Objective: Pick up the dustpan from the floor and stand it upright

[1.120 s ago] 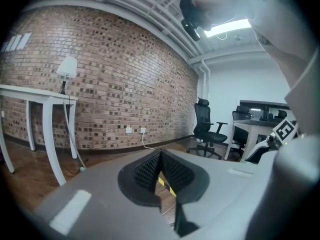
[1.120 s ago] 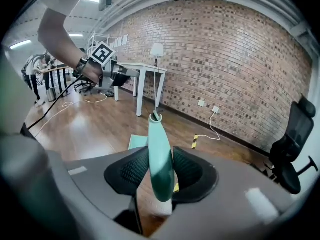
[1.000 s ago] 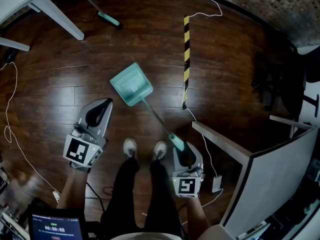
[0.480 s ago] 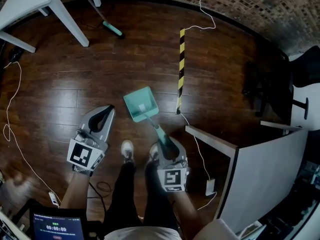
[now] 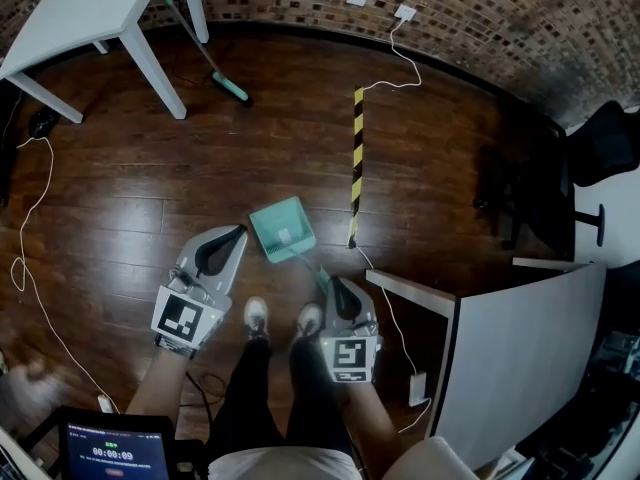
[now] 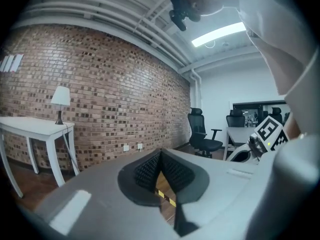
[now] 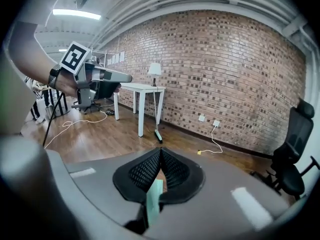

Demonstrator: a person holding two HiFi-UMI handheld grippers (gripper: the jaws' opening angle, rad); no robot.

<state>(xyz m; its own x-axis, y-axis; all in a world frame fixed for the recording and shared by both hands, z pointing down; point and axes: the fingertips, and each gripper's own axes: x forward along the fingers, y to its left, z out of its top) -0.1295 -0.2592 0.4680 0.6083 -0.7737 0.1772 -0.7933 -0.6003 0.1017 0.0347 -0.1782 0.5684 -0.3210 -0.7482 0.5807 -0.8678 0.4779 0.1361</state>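
The teal dustpan point(image 5: 282, 228) hangs off the floor just ahead of the person's shoes, its pan facing up towards the head camera. Its thin handle point(image 5: 318, 271) slopes back into my right gripper point(image 5: 335, 290), which is shut on the handle's end. In the right gripper view the teal handle point(image 7: 154, 196) runs between the ribbed pads of the right gripper point(image 7: 160, 158). My left gripper point(image 5: 224, 249) is beside the pan on its left and apart from it. In the left gripper view the left gripper point(image 6: 160, 156) has its pads meeting at the tips with nothing between them.
A white table point(image 5: 90, 8) stands at the back left with a broom point(image 5: 225, 83) leaning by it. A yellow-black strip point(image 5: 355, 158) lies on the wood floor. A white desk panel point(image 5: 520, 348) is close on the right, a black chair point(image 5: 600, 148) beyond it. Cables point(image 5: 25, 228) trail on the left.
Both grippers have risen. The dustpan has come up off the floor with the right gripper and swung in towards the shoes.
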